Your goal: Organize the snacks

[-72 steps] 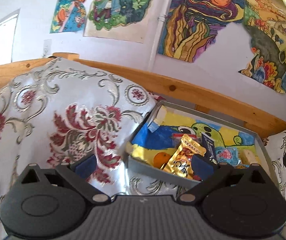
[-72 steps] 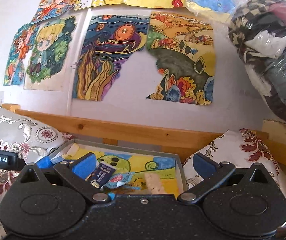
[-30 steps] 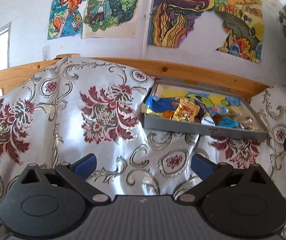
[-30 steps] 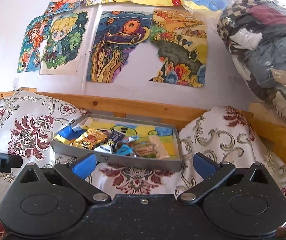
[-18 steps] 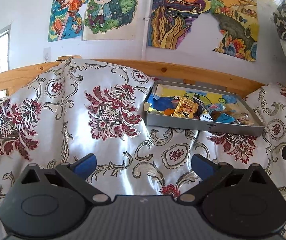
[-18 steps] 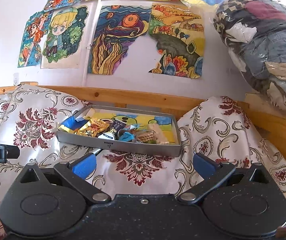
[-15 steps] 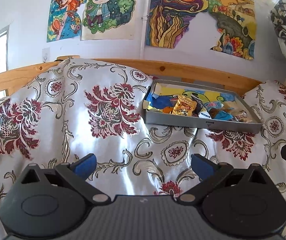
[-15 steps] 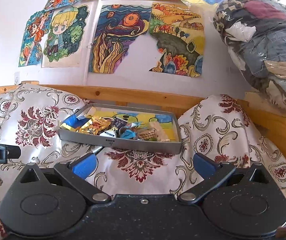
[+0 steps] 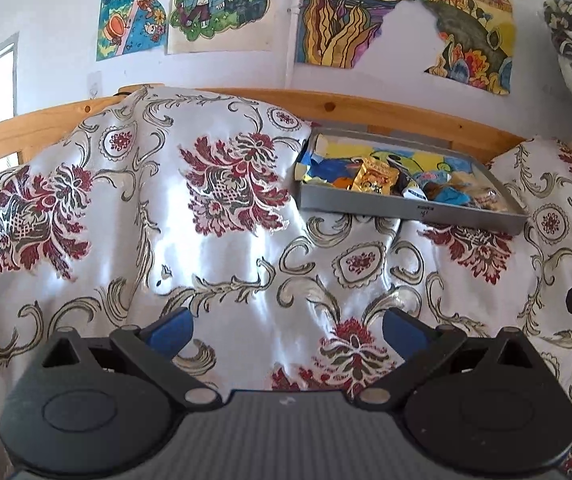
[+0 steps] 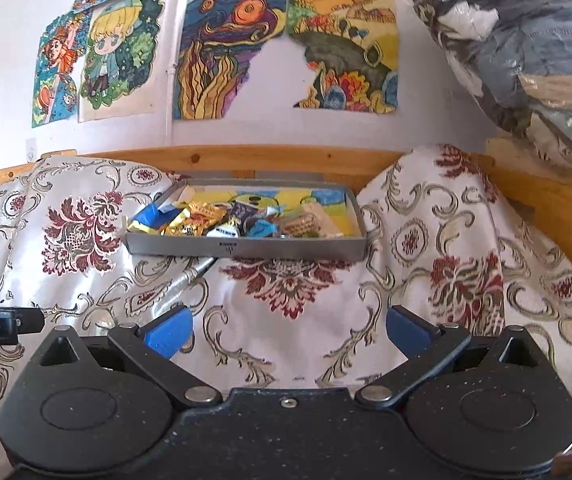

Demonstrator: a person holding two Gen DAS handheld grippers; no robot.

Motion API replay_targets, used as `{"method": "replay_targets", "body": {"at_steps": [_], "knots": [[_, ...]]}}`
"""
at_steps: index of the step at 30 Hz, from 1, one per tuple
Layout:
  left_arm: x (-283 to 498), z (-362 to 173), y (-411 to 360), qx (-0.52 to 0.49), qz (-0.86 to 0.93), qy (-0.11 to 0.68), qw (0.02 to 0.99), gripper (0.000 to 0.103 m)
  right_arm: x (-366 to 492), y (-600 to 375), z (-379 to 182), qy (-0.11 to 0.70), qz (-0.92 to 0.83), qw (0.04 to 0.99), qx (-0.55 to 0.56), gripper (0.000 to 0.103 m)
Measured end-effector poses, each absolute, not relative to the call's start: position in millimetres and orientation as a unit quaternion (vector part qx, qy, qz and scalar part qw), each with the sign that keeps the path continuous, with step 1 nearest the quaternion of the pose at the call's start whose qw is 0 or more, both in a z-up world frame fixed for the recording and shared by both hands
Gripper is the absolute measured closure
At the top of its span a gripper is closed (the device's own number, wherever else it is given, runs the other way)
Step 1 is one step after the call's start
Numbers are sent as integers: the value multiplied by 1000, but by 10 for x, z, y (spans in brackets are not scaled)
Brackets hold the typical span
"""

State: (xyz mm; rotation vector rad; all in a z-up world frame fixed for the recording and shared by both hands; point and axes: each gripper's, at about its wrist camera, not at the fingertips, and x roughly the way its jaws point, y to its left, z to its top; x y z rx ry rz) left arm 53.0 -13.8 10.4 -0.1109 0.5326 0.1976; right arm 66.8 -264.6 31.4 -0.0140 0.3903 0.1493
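Both the left gripper (image 9: 286,326) and right gripper (image 10: 288,330) gape empty; ahead, the shallow grey metal tray (image 10: 245,247) of wrapped snacks (image 10: 221,218) could tip on soft floral satin bedding (image 10: 286,280).

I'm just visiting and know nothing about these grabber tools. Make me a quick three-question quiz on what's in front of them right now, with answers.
1. True or false: the left gripper and the right gripper, each with blue-tipped fingers, are both holding a snack.
2. Where are the wrapped snacks? A) scattered on the cloth B) in the shallow grey rectangular tray C) on the wooden rail
3. Fill in: the tray rests on a shiny white ____ with red floral patterns.

Key
1. False: both are open and empty, well short of the tray.
2. B.
3. Cloth.
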Motion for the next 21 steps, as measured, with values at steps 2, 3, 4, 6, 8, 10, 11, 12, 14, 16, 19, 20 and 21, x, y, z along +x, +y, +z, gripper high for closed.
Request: {"method": "replay_targets", "body": {"at_steps": [2,3,4,6,8,10,11,12,14,16,19,20,21], "knots": [[511,84,-145,-49,95,264,959,1,681,-2649,287,202,73,977,-6,1],[505,75,-149,-46,93,266,958,1,687,-2645,272,205,73,976,-7,1],[498,64,-154,-44,92,267,958,1,692,-2645,264,207,73,976,-7,1],[490,52,-159,-44,89,266,959,1,703,-2642,246,212,75,974,-6,1],[489,46,-166,-43,88,265,959,1,712,-2634,232,215,78,973,-7,1],[489,44,-169,-43,89,263,960,1,720,-2624,221,218,81,973,-10,1],[489,45,-171,-43,90,262,960,1,719,-2617,216,219,84,972,-11,1],[488,44,-174,-41,90,260,960,1,720,-2609,215,219,86,972,-12,1],[493,40,-175,-39,92,261,960,1,716,-2593,210,220,90,971,-16,1],[491,40,-170,-39,92,261,960,1,711,-2577,206,220,94,971,-19,1],[481,47,-167,-38,89,258,961,1,706,-2557,202,220,100,970,-24,1],[477,50,-166,-38,88,257,962,1,704,-2552,202,220,102,970,-25,1],[473,55,-164,-38,88,255,962,1,701,-2547,202,220,103,970,-27,1]]}}
